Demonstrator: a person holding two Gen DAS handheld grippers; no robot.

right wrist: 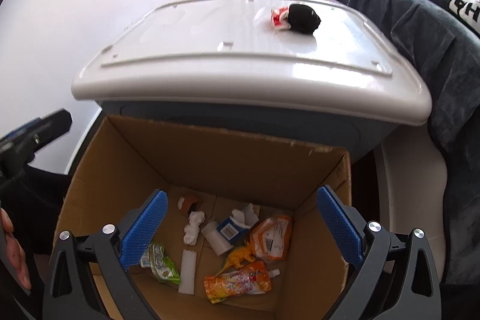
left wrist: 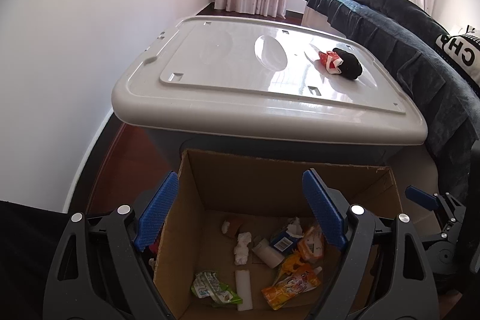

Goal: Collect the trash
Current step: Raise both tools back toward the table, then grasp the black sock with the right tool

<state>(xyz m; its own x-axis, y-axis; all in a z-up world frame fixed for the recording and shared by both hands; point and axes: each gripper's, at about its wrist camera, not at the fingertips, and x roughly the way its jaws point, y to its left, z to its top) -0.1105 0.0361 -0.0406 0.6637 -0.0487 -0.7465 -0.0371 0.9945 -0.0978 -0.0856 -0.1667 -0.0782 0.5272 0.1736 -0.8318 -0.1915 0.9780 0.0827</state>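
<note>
An open cardboard box [left wrist: 255,185] [right wrist: 225,158] stands on the floor below both grippers. On its bottom lie an orange pouch [left wrist: 289,285] [right wrist: 237,281], a green wrapper [left wrist: 213,288] [right wrist: 159,260], crumpled tissue [left wrist: 242,248] [right wrist: 193,227], a blue carton [left wrist: 283,240] [right wrist: 229,228] and a white foam block [left wrist: 243,285] [right wrist: 187,267]. My left gripper [left wrist: 240,179] hangs open over the box's left side, its jaws empty. My right gripper [right wrist: 242,192] hangs open over the box's middle, also empty. A red-and-white wrapper [left wrist: 330,62] [right wrist: 279,17] lies against a black sock [left wrist: 348,63] [right wrist: 303,15] on the grey lid.
A large storage bin with a grey lid [left wrist: 240,80] [right wrist: 240,56] stands right behind the box. A dark blanket [left wrist: 420,56] [right wrist: 435,35] drapes furniture on the right. A white wall runs along the left. A person's hand [right wrist: 12,245] shows at the left edge.
</note>
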